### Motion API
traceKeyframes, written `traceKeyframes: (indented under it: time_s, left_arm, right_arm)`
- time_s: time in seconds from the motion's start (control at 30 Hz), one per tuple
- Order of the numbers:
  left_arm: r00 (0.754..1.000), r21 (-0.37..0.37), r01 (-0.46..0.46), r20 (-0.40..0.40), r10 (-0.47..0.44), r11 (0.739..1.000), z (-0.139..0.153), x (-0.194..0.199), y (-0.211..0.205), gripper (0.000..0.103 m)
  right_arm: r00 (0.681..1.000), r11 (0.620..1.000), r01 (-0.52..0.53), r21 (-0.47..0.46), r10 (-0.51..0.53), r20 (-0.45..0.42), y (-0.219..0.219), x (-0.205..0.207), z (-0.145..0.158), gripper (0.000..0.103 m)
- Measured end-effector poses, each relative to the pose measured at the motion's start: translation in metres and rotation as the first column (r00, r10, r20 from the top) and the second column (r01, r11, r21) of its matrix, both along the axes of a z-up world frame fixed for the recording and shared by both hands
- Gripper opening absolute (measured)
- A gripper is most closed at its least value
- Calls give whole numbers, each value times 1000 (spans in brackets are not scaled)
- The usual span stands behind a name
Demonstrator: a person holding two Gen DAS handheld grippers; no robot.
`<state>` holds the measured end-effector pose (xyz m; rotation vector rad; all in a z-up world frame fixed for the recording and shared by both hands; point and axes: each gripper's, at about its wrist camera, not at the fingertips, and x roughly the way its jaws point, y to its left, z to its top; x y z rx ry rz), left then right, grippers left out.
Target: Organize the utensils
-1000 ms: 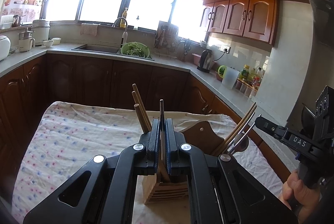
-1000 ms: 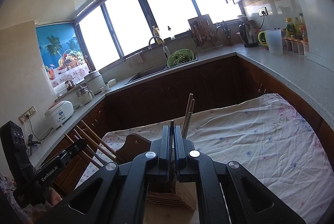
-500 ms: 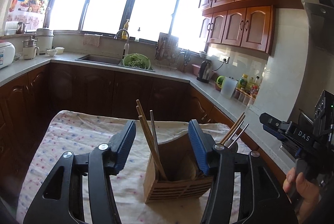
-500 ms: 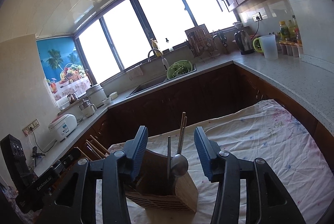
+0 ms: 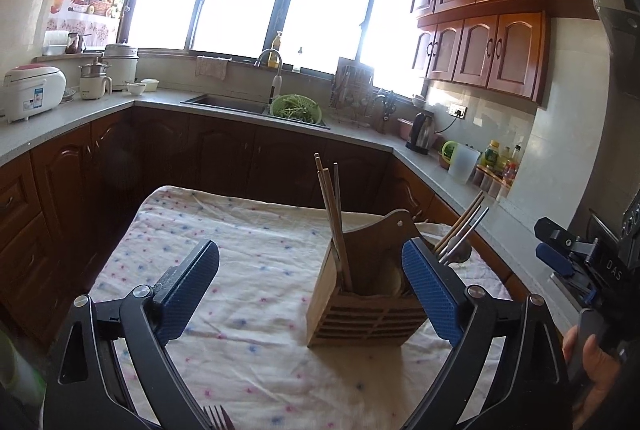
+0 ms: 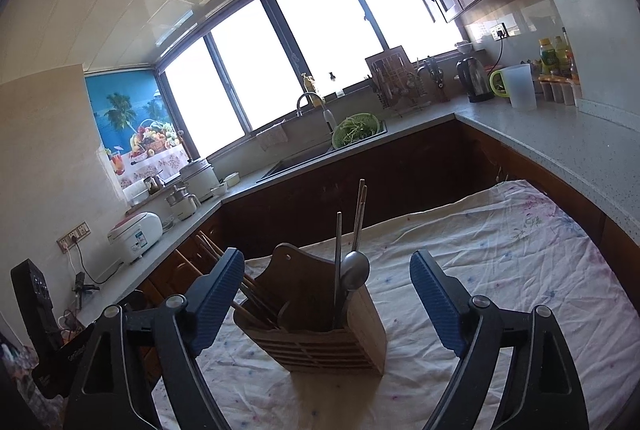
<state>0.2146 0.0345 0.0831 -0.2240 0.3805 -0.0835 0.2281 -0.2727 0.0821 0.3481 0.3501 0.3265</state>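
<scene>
A wooden utensil holder (image 5: pixel 366 304) stands on the cloth-covered table (image 5: pixel 240 262); it also shows in the right wrist view (image 6: pixel 320 334). Wooden chopsticks (image 5: pixel 330 213) and a metal utensil stand in one compartment. More chopsticks and metal handles (image 5: pixel 464 230) lean out of the far side. A metal spoon (image 6: pixel 354 266) stands in the near compartment in the right wrist view. My left gripper (image 5: pixel 310 290) is open and empty, drawn back from the holder. My right gripper (image 6: pixel 326 302) is open and empty, its pads either side of the holder. A fork's tines (image 5: pixel 216 418) show at the bottom edge.
Kitchen counters run around the table on three sides, with a sink (image 5: pixel 228 101), a green colander (image 5: pixel 296 109), a kettle (image 5: pixel 420 133) and a rice cooker (image 5: pixel 32 93). The right gripper's body (image 5: pixel 580 262) and the hand holding it show at the right.
Both grippers were shut on utensils over the holder a second ago. Both opened, left the utensils standing in the holder, and have drawn back and up.
</scene>
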Motion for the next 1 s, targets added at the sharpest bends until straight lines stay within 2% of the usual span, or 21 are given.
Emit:
traceKeyframes:
  time_s: [0.23, 0.47, 0.63, 0.8, 0.9, 1.0]
  left_arm:
    - [1000, -21, 2, -20, -2, 1000, -6, -26, 1, 98]
    - [999, 2, 6, -50, -6, 1000, -24, -70, -4, 98]
    - [997, 57, -9, -79, 14, 998, -43, -106, -11, 98]
    - [996, 39, -24, -81, 28, 999, -54, -136, -7, 98]
    - [997, 58, -13, -79, 18, 998, -51, -151, -9, 98]
    - [999, 97, -33, -35, 37, 995, -36, -169, -14, 101]
  right_arm:
    - [1000, 1000, -20, -4, 20, -17, 1, -23, -7, 89]
    - [998, 999, -48, -22, 47, -50, 5, -68, -33, 91]
    - [995, 995, -74, -63, 69, -77, 8, -104, -55, 92]
    - [995, 991, -63, -114, 54, -83, 5, -137, -70, 95]
    - [996, 986, -52, -159, 41, -76, 3, -152, -70, 97]
    - [998, 980, -55, -190, 47, -44, 3, -167, -56, 103]
